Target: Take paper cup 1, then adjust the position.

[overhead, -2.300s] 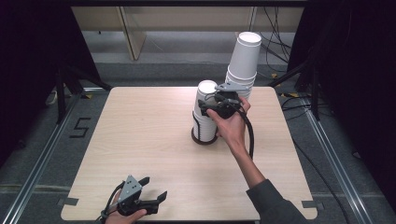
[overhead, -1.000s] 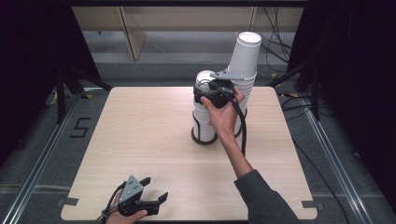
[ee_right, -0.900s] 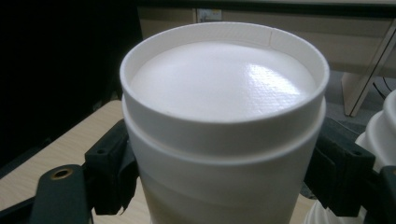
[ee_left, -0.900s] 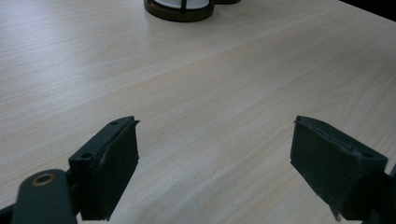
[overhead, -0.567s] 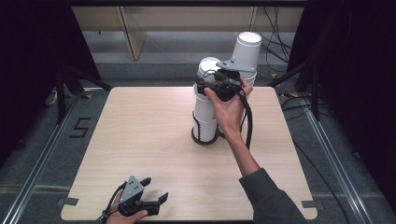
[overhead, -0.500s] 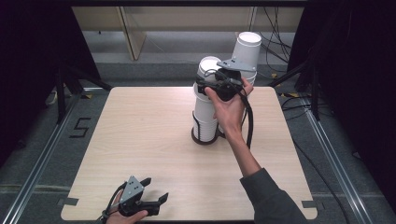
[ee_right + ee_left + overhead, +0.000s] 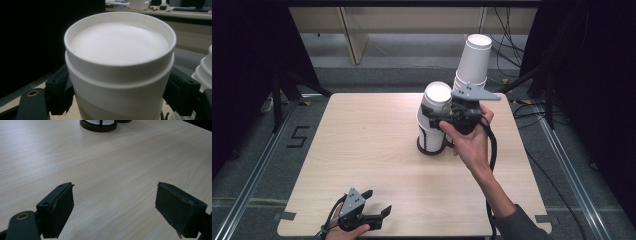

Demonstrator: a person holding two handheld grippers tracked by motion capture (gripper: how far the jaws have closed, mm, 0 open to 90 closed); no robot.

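Observation:
Two stacks of upturned white paper cups stand at the back middle of the table. The shorter stack (image 7: 432, 127) sits in a dark ring base (image 7: 430, 148). My right gripper (image 7: 435, 119) is shut on the shorter stack's top cup (image 7: 120, 50), one jaw pressed on each side below its rim. The taller stack (image 7: 472, 57) leans just right of it and shows again as the tall stack (image 7: 204, 72) at the frame's edge. My left gripper (image 7: 379, 201) rests at the table's front edge, open (image 7: 115, 210), with bare wood between its jaws.
The light wooden table (image 7: 362, 145) ends close behind the left gripper. The ring base (image 7: 98, 125) is far ahead of the left gripper. Cables (image 7: 512, 45) and metal rails lie on the floor around the table.
The right gripper lifted the top cup upward off the shorter stack, then brought it back down to about its starting height. The left gripper stayed put.

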